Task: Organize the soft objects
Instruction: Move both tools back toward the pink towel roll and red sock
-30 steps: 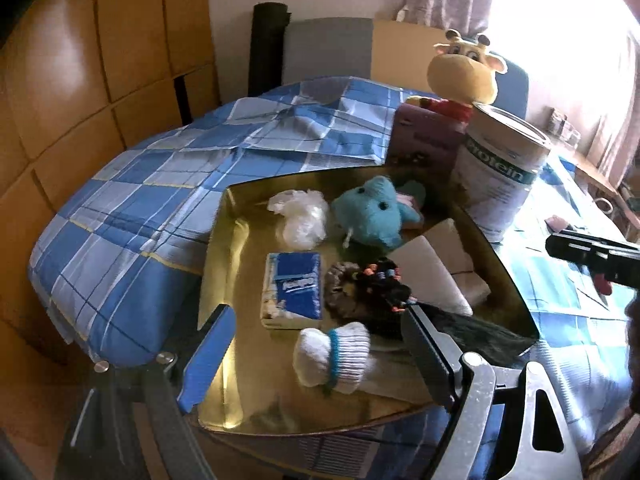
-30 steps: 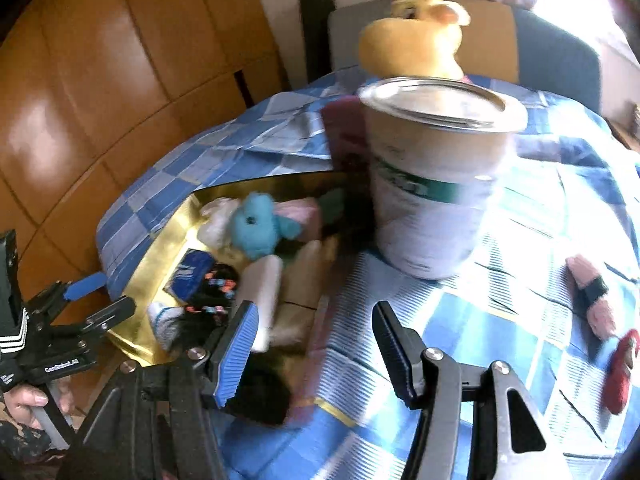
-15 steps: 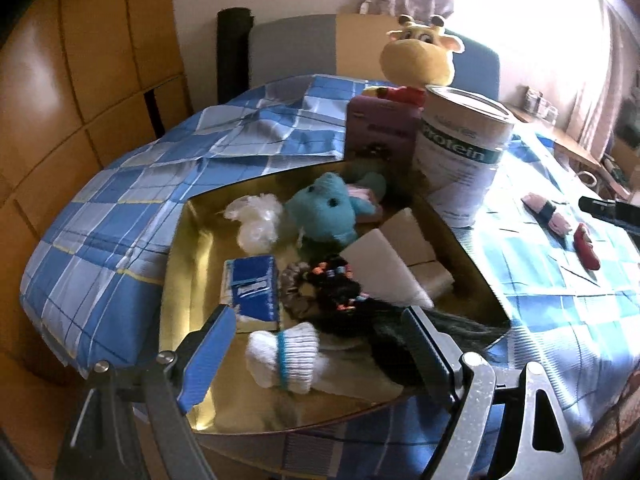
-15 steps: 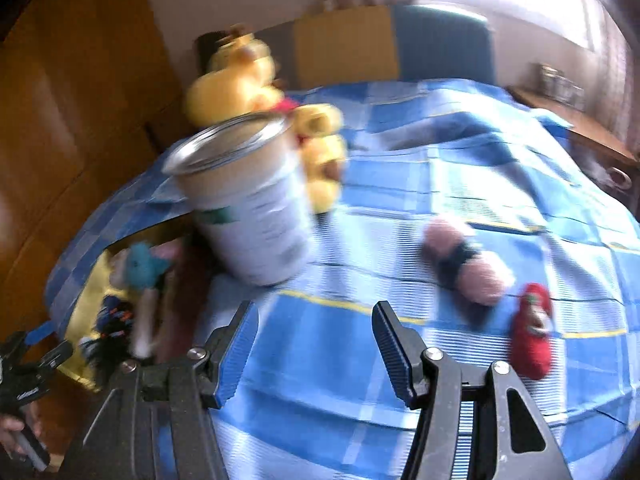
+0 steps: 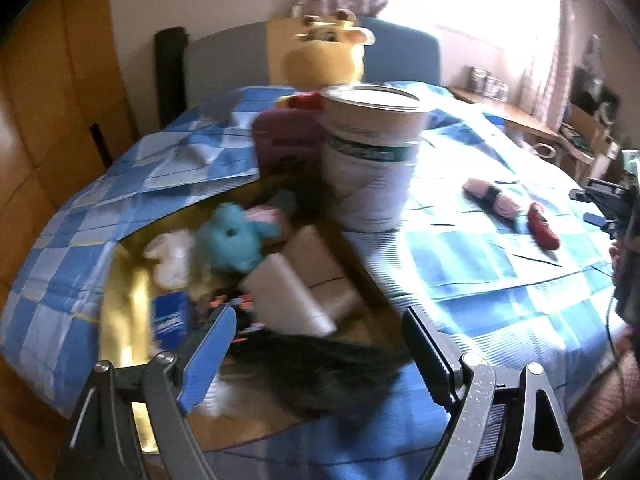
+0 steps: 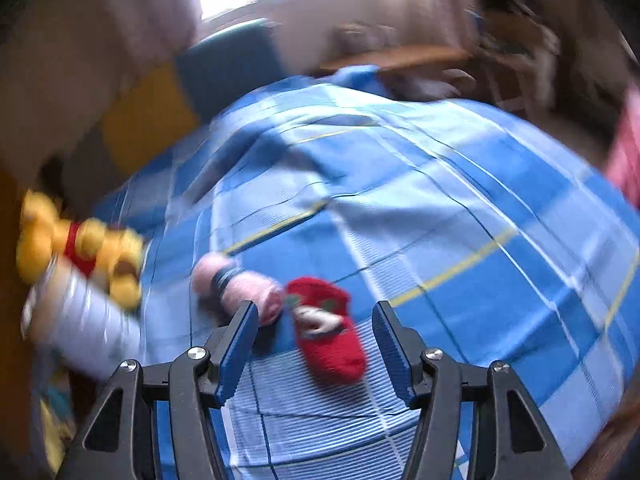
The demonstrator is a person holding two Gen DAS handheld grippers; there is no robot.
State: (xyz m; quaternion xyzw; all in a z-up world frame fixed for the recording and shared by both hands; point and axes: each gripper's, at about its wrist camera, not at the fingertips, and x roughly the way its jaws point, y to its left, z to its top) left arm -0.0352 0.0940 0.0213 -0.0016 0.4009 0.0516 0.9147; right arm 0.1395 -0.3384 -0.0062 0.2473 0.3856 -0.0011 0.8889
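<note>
A gold tray on the blue checked cloth holds a teal plush, a white sock, a blue packet, white folded pieces and a dark furry thing. My left gripper is open and empty above the tray's near edge. A red knitted sock and a pink roll with a dark band lie on the cloth; both also show in the left wrist view, red and pink. My right gripper is open, its fingers either side of the red sock.
A large white tin stands beside the tray, with a purple box and a yellow plush toy behind it. The yellow plush and tin sit left in the right wrist view. Chairs stand behind the table.
My right gripper has swung right, away from the tin, and come close over the red sock and pink roll. My left gripper has turned right along the tray. Both views are blurred by motion.
</note>
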